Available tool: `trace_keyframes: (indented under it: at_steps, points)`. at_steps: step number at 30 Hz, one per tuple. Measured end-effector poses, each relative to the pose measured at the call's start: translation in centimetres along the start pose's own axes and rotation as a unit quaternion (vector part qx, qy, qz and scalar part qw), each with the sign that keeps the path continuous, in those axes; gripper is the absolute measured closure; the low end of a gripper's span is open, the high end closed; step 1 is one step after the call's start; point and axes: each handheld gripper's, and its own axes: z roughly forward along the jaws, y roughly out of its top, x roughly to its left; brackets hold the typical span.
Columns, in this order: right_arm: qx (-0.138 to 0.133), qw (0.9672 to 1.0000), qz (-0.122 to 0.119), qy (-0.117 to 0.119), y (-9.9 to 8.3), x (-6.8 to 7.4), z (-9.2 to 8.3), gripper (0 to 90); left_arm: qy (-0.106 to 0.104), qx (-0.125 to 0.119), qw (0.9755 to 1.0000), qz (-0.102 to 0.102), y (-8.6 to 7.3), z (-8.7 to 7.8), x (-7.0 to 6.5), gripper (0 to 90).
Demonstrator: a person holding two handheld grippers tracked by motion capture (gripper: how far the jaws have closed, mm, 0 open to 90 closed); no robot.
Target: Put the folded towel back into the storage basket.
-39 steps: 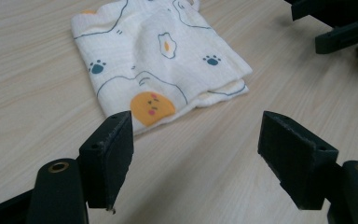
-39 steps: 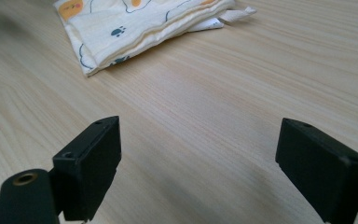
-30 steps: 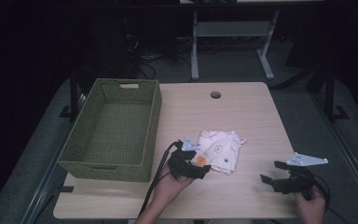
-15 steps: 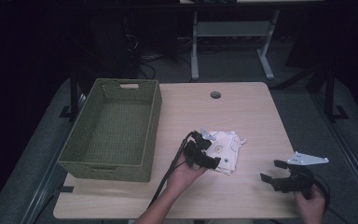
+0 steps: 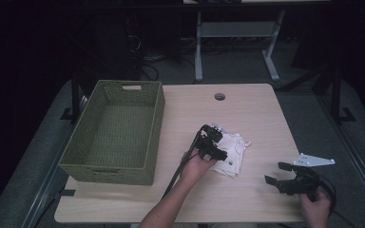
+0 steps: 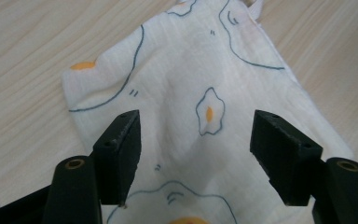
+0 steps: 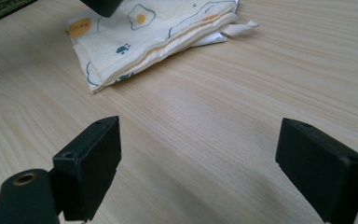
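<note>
Two grippers at a wooden table: left gripper sits over a folded white cloth w/ fried-egg print, jaws spread wide and just closing in a bit, cloth lying between them on the tabletop but pads not pressing on it; cloth is mid-table, right of a green woven basket. Right gripper rests near the table's right front, well apart from the cloth, jaws wide apart w/ nothing between them.
</note>
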Motion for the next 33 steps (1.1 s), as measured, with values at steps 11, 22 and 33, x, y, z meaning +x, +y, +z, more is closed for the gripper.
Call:
trace_keyframes:
  at_steps: [11,22,33]
  points:
    - [0.003,1.0000,0.003,0.007,0.1,0.0,0.2,13.7,0.022,0.035,0.9992,0.003,0.2,2.2,0.1,45.7]
    - [-0.001,1.0000,0.001,0.005,0.1,0.0,0.1,13.7,0.027,0.041,0.9987,0.017,0.2,1.9,-0.1,67.0]
    - [-0.001,1.0000,0.000,0.005,0.1,-0.1,0.0,13.7,0.019,0.052,0.9983,0.021,0.3,1.7,0.3,81.4]
